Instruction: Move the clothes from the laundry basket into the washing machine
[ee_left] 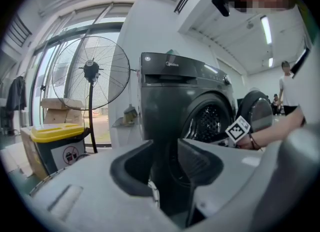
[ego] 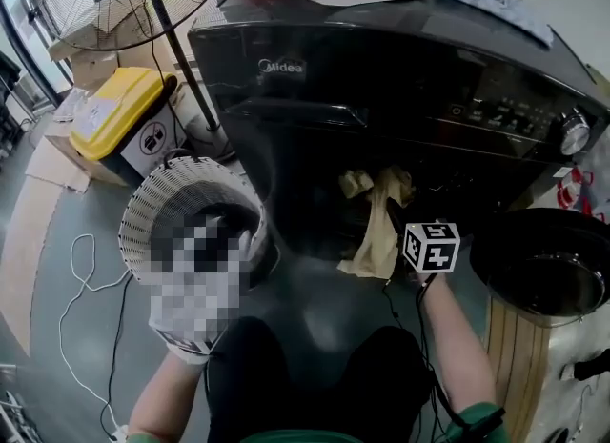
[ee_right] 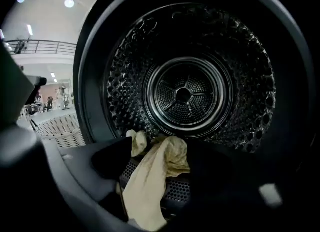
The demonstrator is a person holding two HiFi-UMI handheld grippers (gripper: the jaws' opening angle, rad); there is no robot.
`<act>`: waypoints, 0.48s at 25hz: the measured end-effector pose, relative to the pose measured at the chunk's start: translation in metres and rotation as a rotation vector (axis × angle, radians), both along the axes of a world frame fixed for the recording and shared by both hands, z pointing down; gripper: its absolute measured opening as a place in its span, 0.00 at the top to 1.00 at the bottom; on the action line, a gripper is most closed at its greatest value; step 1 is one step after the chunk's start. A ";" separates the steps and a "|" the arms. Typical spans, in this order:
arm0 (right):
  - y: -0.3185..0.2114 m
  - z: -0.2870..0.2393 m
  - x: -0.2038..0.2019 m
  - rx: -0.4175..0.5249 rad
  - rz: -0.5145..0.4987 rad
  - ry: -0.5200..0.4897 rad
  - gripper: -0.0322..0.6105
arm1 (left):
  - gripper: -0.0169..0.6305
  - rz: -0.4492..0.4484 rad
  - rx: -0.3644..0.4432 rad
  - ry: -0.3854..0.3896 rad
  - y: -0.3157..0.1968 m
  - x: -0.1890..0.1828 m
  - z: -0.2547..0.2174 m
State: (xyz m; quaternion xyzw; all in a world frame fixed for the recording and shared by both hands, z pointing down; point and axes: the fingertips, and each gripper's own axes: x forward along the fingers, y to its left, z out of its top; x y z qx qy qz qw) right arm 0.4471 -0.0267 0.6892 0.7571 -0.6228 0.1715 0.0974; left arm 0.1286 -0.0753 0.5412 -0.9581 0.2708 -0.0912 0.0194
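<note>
- Pale yellow cloth (ee_right: 150, 186) lies between the spread jaws of the right gripper (ee_right: 167, 163); the pads stand off to either side of it and do not press on it.
- It drapes over the lip of the steel drum (ee_right: 185, 94), one end hanging out below the jaws.
- Straight ahead of these jaws is the drum's perforated back wall.
- The left gripper (ee_left: 165, 163) has its jaws apart with nothing between them.
- Beyond them stands the dark washing machine (ee_left: 175, 96), its round door (ee_left: 257, 111) swung open to their right.
- White laundry basket (ego: 162, 203) sits under the left gripper, left of the machine.
- A standing fan (ee_left: 90, 71) and a yellow-lidded bin (ee_left: 52, 132) are farther left.
</note>
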 end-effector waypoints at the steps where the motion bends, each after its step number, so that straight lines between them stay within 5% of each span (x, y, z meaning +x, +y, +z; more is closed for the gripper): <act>1: 0.005 0.001 -0.005 0.007 0.000 -0.004 0.43 | 0.74 0.006 -0.005 0.004 0.000 0.003 0.002; 12: 0.040 0.143 -0.033 -0.282 -0.001 -0.044 0.43 | 0.74 0.023 -0.064 0.012 0.009 0.006 0.026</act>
